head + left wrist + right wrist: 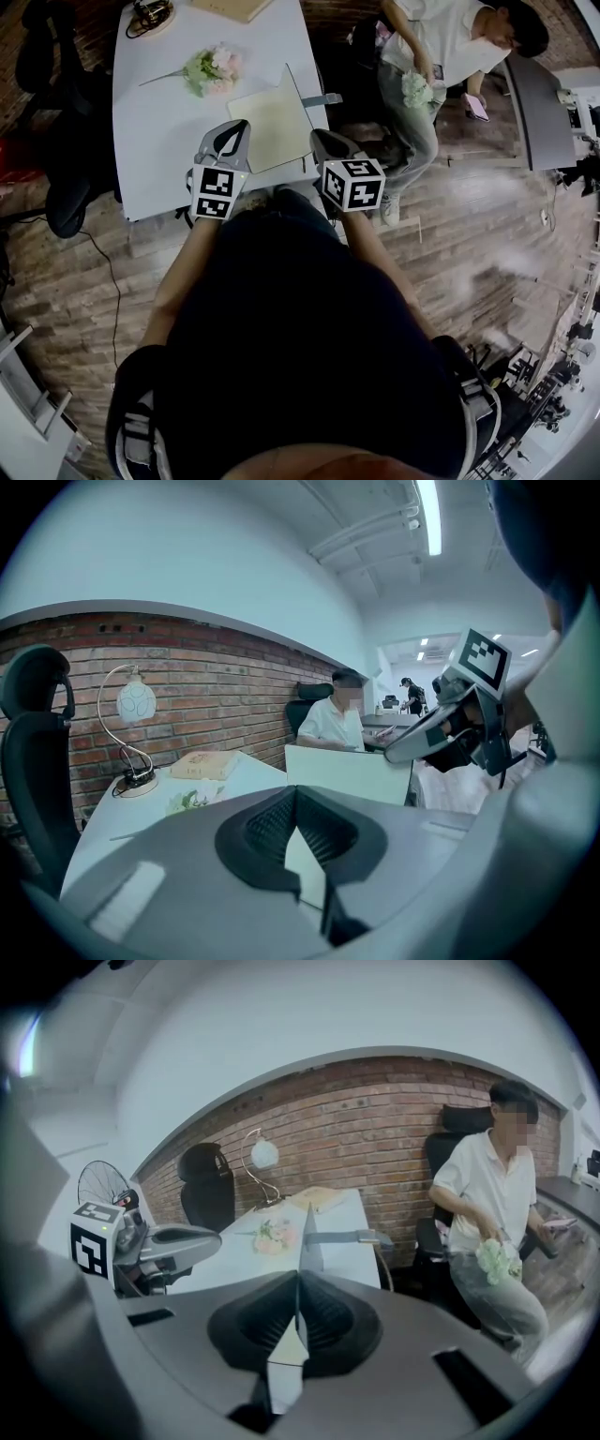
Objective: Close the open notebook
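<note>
Dim, fisheye-warped edges, dark vignette, ceiling strip light (433,517) glaring

Table (159,141), as I view it from above:
- Notebook (272,127) at the near right corner, one leaf upright along its right side.
- Flowers (214,70) behind it, to the left.
- Lamp (150,14) and book (230,7) at the far end.
- Chair (52,56) left of the table; seated person (441,47) right of it.
- My left gripper (239,133) at the notebook's left edge, right gripper (322,141) at its right.
</note>
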